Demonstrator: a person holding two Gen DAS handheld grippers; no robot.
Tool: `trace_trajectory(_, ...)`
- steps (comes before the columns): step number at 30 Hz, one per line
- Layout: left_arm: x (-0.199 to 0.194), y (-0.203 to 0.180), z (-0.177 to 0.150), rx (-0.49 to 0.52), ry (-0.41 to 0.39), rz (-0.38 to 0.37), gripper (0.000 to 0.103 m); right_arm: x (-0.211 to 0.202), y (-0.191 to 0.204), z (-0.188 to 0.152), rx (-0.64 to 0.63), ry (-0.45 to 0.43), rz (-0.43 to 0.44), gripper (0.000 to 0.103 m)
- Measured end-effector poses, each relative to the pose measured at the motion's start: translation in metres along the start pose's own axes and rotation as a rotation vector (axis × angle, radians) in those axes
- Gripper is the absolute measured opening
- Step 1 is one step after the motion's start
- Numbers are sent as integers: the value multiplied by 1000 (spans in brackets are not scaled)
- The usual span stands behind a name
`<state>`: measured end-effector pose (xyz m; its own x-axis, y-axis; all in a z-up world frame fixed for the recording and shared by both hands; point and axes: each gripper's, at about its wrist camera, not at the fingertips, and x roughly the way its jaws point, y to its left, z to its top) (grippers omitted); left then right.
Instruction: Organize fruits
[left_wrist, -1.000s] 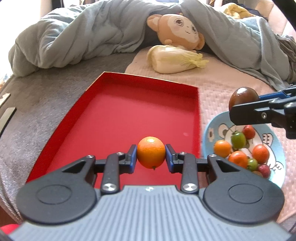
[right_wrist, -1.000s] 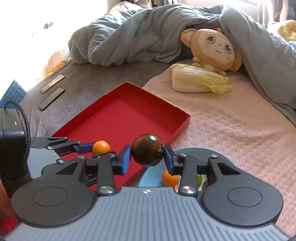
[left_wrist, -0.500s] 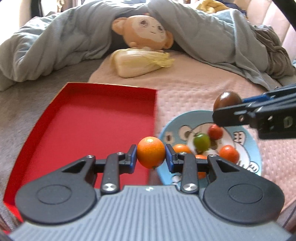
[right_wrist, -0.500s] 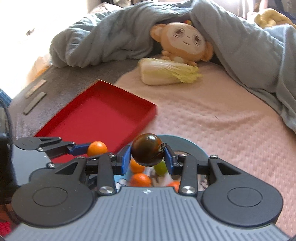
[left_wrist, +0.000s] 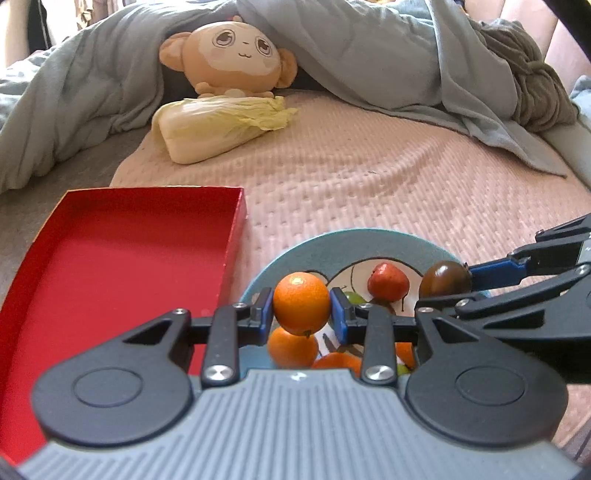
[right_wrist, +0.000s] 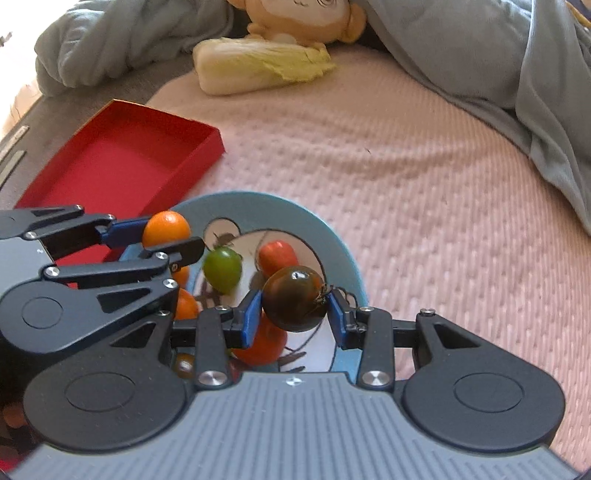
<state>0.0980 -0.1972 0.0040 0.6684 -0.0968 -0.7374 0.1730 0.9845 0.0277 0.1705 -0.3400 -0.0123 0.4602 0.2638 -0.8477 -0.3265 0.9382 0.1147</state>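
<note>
Both grippers hang over the blue plate (right_wrist: 347, 258), each carrying one piece of fruit. My left gripper (left_wrist: 302, 312) pinches a small orange (left_wrist: 301, 302) between its blue pads, just inside the plate's rim on the side nearest the red tray (left_wrist: 110, 266). My right gripper (right_wrist: 293, 314) pinches a dark tomato (right_wrist: 294, 298) near the plate's middle, above another orange fruit. On the plate below lie a green tomato (right_wrist: 222, 268), a red one (right_wrist: 275, 256) and several more orange pieces, close together. The red tray, touching or nearly touching the plate's rim, looks empty in both views. A cabbage (left_wrist: 218, 125) and a stuffed toy (left_wrist: 232, 62) lie well beyond the plate, against the grey blanket (left_wrist: 388, 55).

I judge the risk to be in the release. The plate is crowded and sits on soft bedding; a round fruit let go from above could strike the pile, roll over the rim and away across the pink cover (left_wrist: 369, 173). My two grippers are also close together over the plate, so a careless sideways move could knock one against the other and loosen a grip.
</note>
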Motion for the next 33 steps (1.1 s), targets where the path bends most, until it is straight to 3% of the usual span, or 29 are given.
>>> trace_trajectory(1,1,0,0,-2,0,1,37,0,-1,0,11,2,4,46)
trace_trajectory(6,-4,6,-2,-16,13,-16,36,-4,-3,0,17,15,0,70)
trace_trajectory(14,-37,10,-25,-13,-4,-44,45,-32,8,-14,-59,40,53,83)
trace_trajectory(19,-62,7,-43,4,-2,-79,45,-59,15,-36,-96,39,69,86)
trace_trajectory(23,-83,7,-60,10,-8,-99,45,-82,24,-55,-115,26,54,95)
trace_trajectory(27,-98,8,-78,0,17,-110,45,-91,29,-75,-77,39,21,96)
trace_trajectory(33,-112,9,-100,-10,46,-114,45,-93,60,-104,-133,60,-45,96)
